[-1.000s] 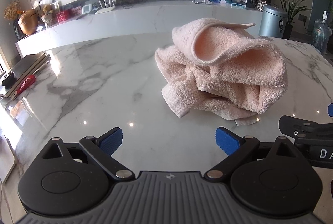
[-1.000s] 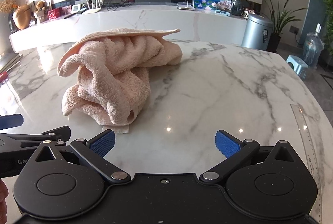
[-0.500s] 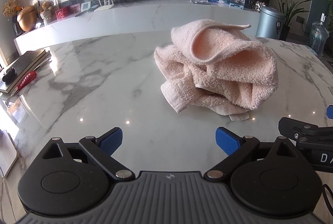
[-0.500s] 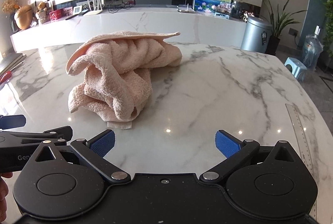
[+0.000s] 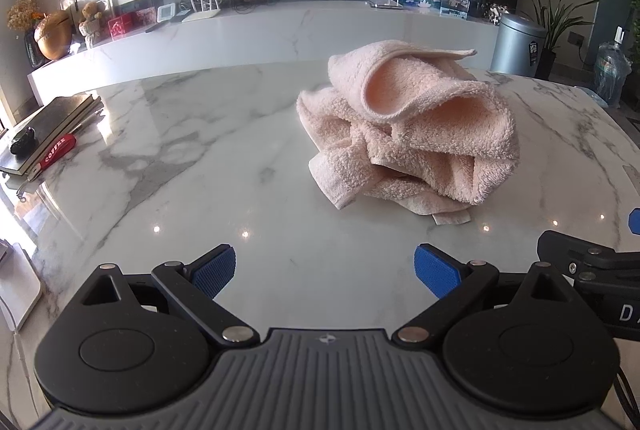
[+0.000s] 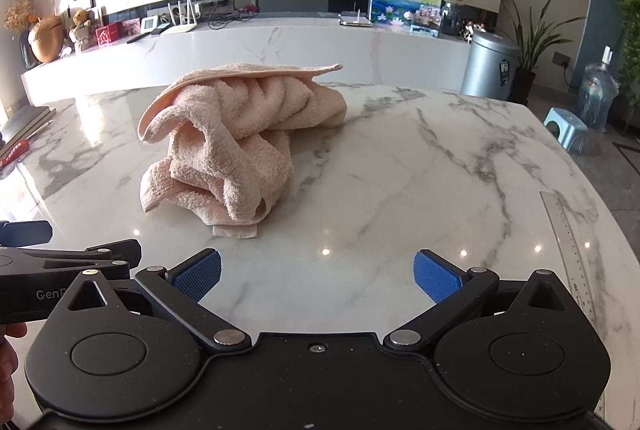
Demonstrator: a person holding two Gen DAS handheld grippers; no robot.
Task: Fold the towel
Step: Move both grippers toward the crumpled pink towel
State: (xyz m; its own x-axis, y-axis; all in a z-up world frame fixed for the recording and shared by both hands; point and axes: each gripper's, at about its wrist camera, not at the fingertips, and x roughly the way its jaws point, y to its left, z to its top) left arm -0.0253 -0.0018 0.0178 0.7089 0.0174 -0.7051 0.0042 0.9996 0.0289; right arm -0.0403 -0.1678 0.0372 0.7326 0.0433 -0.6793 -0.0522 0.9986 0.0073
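A pale pink towel (image 5: 412, 130) lies crumpled in a heap on the white marble table (image 5: 200, 166). It also shows in the right wrist view (image 6: 236, 146), left of centre. My left gripper (image 5: 324, 272) is open and empty, held above the table short of the towel, which lies ahead and to the right. My right gripper (image 6: 318, 276) is open and empty, with the towel ahead and to the left. A small white label sticks out under the towel's near edge (image 6: 234, 230).
Books and a red item (image 5: 48, 134) lie at the table's left edge. A clear ruler (image 6: 568, 250) lies near the right edge. A grey bin (image 6: 488, 66), a plant, a blue stool (image 6: 566, 128) and a long white counter stand beyond the table.
Both grippers have drawn back a little from the towel, which looks smaller and farther. The towel itself has not moved. Both grippers stay open.
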